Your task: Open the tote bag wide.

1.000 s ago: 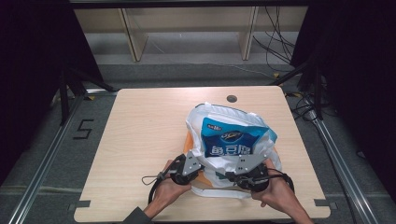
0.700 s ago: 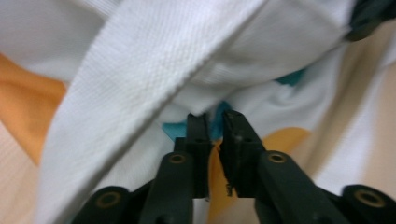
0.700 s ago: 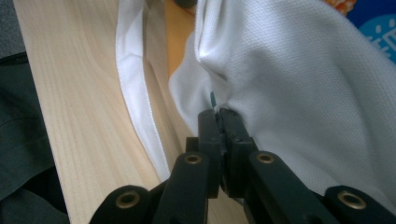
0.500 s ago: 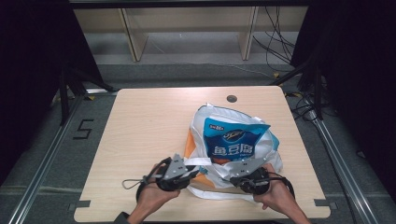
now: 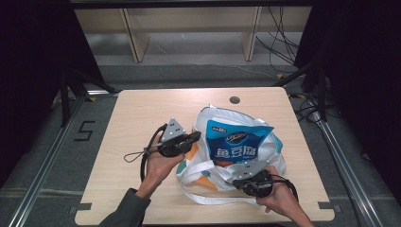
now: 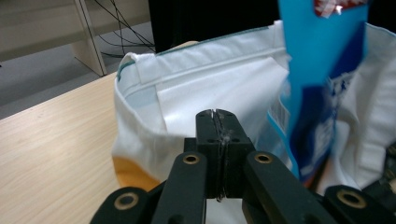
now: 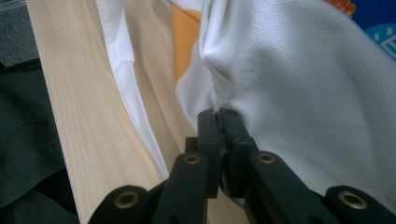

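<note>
White cloth bag (image 5: 222, 175) stands between your grippers: right gripper (image 5: 240, 182) clamped on its near wall, left gripper (image 5: 195, 137) closed empty beside its rim, snack packet (image 5: 236, 144) upright inside.

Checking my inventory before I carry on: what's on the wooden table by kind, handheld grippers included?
White fabric tote bag with orange patches: 1
Blue snack packet standing in the bag: 1
Black two-jaw grippers: 2, left gripper, right gripper
Total: 4
</note>
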`<action>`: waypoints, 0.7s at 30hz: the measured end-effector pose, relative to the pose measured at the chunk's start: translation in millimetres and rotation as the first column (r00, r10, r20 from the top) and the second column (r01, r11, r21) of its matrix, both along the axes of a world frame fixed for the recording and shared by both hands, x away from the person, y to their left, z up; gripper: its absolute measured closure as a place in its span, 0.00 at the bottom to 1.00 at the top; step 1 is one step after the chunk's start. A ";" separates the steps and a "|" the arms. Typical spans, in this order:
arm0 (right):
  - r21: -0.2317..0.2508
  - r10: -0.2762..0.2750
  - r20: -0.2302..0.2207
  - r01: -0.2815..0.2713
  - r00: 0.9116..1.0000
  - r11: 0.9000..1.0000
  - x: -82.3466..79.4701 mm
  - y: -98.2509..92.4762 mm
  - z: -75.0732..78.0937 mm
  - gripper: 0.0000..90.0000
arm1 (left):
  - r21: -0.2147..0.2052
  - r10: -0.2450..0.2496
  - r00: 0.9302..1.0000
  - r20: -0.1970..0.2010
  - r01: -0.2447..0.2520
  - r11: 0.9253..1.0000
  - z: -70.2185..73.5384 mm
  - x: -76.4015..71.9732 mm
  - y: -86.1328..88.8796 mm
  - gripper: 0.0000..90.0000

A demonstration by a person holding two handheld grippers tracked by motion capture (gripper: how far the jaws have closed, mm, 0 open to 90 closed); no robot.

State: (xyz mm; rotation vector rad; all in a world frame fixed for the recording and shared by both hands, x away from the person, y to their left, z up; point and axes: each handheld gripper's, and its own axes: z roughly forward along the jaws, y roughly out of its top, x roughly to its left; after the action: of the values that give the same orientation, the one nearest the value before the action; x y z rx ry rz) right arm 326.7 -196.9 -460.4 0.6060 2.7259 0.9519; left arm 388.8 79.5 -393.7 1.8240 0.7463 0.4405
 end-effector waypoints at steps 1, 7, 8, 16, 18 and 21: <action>-0.001 -0.006 -0.004 0.006 1.000 1.000 -0.7 -0.9 -0.1 0.98 | -0.025 -0.017 1.000 -0.013 0.017 1.000 -2.6 5.4 -7.1 0.98; 0.004 -0.026 -0.010 0.026 1.000 1.000 -2.4 -1.7 -0.3 0.98 | 0.067 -0.067 0.996 -0.055 0.071 0.995 -21.6 1.5 -23.1 0.98; 0.005 -0.029 -0.009 0.030 1.000 1.000 -2.4 -1.8 -0.5 0.98 | 0.078 -0.065 0.994 -0.082 0.072 0.994 -29.7 -0.2 -24.3 0.98; -0.019 -0.025 -0.024 0.025 0.999 1.000 -0.5 -4.5 -14.9 0.98 | 0.146 -0.027 0.960 -0.280 0.070 0.987 -110.3 -5.1 -3.6 0.99; -0.026 -0.046 -0.033 0.046 0.998 0.999 -3.4 -2.9 -15.3 0.98 | 0.190 -0.030 0.966 -0.257 0.080 0.979 -105.0 -5.1 -6.4 0.99; -0.022 -0.045 -0.028 0.045 0.999 0.999 -2.3 -4.1 -16.2 0.97 | 0.248 -0.021 0.977 -0.212 0.075 0.966 -103.3 -9.6 -10.7 0.99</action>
State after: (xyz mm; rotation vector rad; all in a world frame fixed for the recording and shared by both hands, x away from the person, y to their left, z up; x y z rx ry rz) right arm 324.4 -201.0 -476.6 0.6787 2.7311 0.9096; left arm 379.2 68.8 -497.0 2.1502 0.8150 0.3277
